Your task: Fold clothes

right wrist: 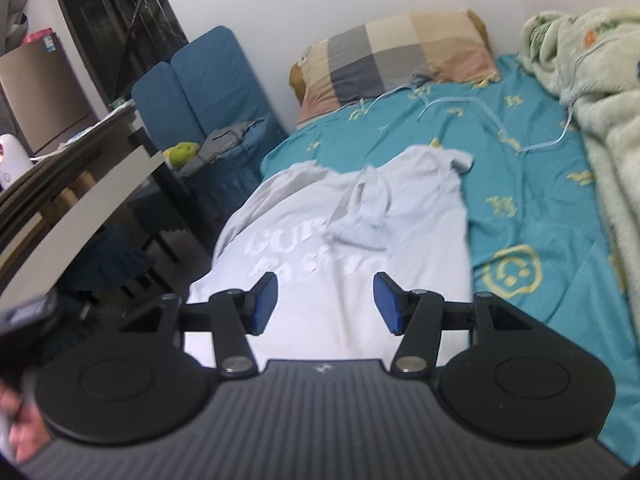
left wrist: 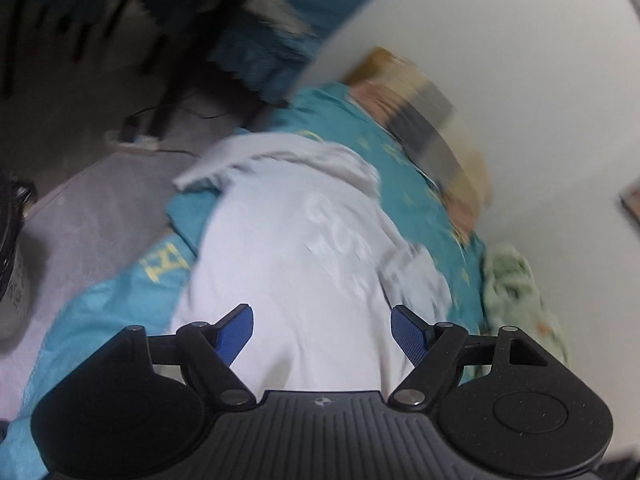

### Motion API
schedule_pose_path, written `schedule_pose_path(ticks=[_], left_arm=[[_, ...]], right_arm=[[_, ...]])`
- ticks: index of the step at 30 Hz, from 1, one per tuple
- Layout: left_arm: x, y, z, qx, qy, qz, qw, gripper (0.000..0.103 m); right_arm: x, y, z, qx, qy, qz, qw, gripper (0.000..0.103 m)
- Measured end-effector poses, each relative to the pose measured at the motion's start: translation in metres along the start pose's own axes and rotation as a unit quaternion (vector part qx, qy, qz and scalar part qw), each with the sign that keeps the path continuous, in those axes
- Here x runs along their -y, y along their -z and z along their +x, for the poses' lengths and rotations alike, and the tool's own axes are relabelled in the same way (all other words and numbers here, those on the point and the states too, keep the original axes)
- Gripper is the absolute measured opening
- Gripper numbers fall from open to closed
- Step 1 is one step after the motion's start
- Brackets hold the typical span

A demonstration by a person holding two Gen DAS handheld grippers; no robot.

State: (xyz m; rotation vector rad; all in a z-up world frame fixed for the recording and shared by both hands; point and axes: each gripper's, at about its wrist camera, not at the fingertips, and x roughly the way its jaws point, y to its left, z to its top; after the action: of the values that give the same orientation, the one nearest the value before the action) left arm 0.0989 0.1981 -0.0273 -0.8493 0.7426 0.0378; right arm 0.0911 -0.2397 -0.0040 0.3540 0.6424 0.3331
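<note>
A white T-shirt point(right wrist: 340, 240) lies spread on a bed covered by a teal sheet point(right wrist: 532, 208), its raised white lettering facing up and one sleeve folded over toward the middle. The right gripper point(right wrist: 325, 304) hangs above the shirt's near hem, its blue-padded fingers point(right wrist: 266, 300) spread wide with nothing between them. In the blurred left wrist view, the left gripper point(left wrist: 322, 334) is likewise spread open over the shirt point(left wrist: 304, 256), holding nothing; whether either tool touches the cloth cannot be told.

From the right gripper, a checked pillow point(right wrist: 396, 56) rests against the wall at 12 o'clock, at the head of the bed. A pale green fleece blanket point(right wrist: 600, 92) is bunched along the bed's edge at 2 o'clock, a thin cord point(right wrist: 492, 120) trailing across the sheet beside it. A blue padded chair point(right wrist: 208, 80) with grey clothing draped on its seat stands at 10 o'clock, next to a table point(right wrist: 80, 208).
</note>
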Motion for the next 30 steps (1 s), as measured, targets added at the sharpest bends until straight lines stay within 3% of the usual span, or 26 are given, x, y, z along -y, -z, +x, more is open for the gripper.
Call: schedule_pose_path(ticks=[4, 10, 15, 22, 25, 27, 28, 30], left_arm=[[-0.029, -0.052, 0.039, 0.008, -0.011, -0.081, 0.9966, 0.078], [-0.078, -0.092, 0.126, 0.009, -0.005, -0.159, 0.9873, 0.077], [-0.11, -0.101, 0.184, -0.01, -0.005, -0.187, 0.9822, 0.075], [-0.138, -0.114, 0.228, 0.022, 0.008, -0.214, 0.9766, 0.075], [-0.141, -0.12, 0.24, 0.027, 0.003, -0.202, 0.979, 0.053], [-0.137, -0.124, 0.238, 0.031, -0.006, -0.175, 0.984, 0.017], [-0.133, -0.126, 0.234, 0.039, -0.003, -0.164, 0.9857, 0.007], [-0.122, -0.13, 0.224, 0.058, 0.003, -0.138, 0.9887, 0.002]], right_arm=[[-0.003, 0.005, 0.012, -0.014, 0.0, -0.002, 1.0, 0.056], [-0.003, 0.012, 0.031, -0.035, 0.001, 0.002, 0.999, 0.056], [0.003, 0.012, 0.055, -0.053, -0.004, 0.012, 0.999, 0.056], [0.014, 0.009, 0.088, -0.071, -0.01, 0.051, 0.996, 0.056], [0.017, 0.012, 0.097, -0.081, -0.008, 0.06, 0.995, 0.056], [0.019, 0.013, 0.1, -0.088, -0.002, 0.069, 0.994, 0.057], [0.02, 0.012, 0.1, -0.088, -0.003, 0.075, 0.993, 0.057], [0.021, 0.011, 0.099, -0.085, -0.005, 0.081, 0.993, 0.057]])
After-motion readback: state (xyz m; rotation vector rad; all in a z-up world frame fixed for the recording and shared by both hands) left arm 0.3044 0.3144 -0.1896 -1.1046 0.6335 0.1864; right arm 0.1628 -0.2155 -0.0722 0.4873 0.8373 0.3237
